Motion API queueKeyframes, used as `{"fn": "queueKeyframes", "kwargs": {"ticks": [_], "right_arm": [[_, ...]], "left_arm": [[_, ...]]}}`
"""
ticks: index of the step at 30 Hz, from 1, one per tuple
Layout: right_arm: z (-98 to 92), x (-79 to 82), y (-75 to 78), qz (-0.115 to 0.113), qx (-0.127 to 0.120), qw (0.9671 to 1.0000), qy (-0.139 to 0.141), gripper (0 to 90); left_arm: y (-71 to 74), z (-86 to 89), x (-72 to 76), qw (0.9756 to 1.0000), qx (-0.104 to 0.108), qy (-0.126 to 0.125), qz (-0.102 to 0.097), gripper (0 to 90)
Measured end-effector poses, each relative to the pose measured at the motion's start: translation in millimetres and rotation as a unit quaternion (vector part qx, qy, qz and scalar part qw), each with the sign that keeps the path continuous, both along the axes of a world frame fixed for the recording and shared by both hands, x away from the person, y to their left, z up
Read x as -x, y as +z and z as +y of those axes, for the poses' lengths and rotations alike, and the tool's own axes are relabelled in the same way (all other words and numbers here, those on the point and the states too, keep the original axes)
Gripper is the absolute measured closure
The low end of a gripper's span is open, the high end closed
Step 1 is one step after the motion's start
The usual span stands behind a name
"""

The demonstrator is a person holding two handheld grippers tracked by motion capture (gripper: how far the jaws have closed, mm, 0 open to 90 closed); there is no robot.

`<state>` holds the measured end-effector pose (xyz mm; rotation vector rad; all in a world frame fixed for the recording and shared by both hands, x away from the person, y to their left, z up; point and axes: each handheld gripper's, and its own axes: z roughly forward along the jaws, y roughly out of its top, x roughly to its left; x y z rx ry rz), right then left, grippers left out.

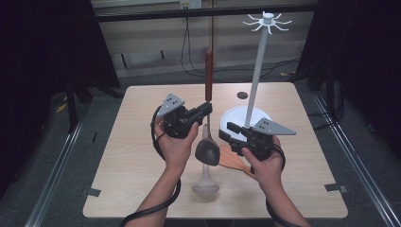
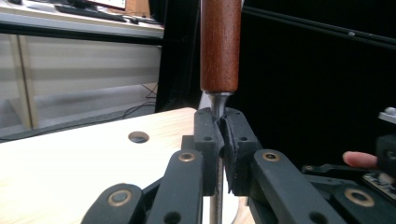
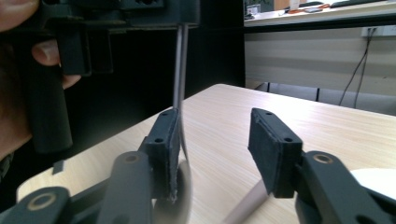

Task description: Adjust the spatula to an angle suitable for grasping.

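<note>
Dealing with a ladle, hanging upright over the middle of the table, dark bowl down and reddish wooden grip up. Pinching it with the left gripper on the thin metal neck just under the wood, jaws pressed nearly together around that neck in the left gripper view.

Judging it as stiff and fairly light, but bottom-heavy: likely swinging or twisting around such a narrow, smooth neck if bumped. Expecting the polished metal to be slippery and the wooden grip to be offering a thicker, less slick hold. Taking it on the wood, or on the neck right below the wood where the step is stopping it from sliding down, looking the safest.

Bringing the right gripper in low beside the neck, jaws spread with nothing clamped; in the right gripper view showing the neck running just along one pad, touching or not being hard to tell.

Lying under and near the bowl: a grey spoon and a wooden spatula. Standing just behind the right gripper: a white hook rack on its round base.
</note>
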<state>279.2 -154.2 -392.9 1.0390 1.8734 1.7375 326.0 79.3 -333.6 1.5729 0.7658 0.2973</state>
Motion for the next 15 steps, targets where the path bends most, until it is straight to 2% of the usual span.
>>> {"fn": "queueKeyframes", "kwargs": {"ticks": [2,5,9,14,15], "right_arm": [[2.6,-1.0,1.4,0.005,-0.004,1.0000,0.000,55.5],[5.2,-1.7,3.4,0.005,-0.011,0.9999,0.004,56.5],[9.4,-2.0,6.7,0.001,-0.012,0.9999,-0.003,62.3],[13.4,-2.7,7.2,0.012,-0.022,0.9997,-0.007,66.7],[14.4,-2.2,7.4,0.013,-0.021,0.9997,-0.009,67.2]], "left_arm": [[-0.8,-4.2,0.3,1.0000,-0.002,-0.009,0.000,85.4],[-1.6,-7.8,1.2,1.0000,-0.001,-0.010,0.000,85.4],[-2.3,-13.6,3.5,0.9999,-0.004,-0.010,-0.002,85.3],[-3.7,-20.6,6.0,0.9998,-0.003,-0.017,-0.001,85.3],[-3.7,-21.6,6.8,0.9997,-0.009,-0.020,-0.005,85.4]]}}
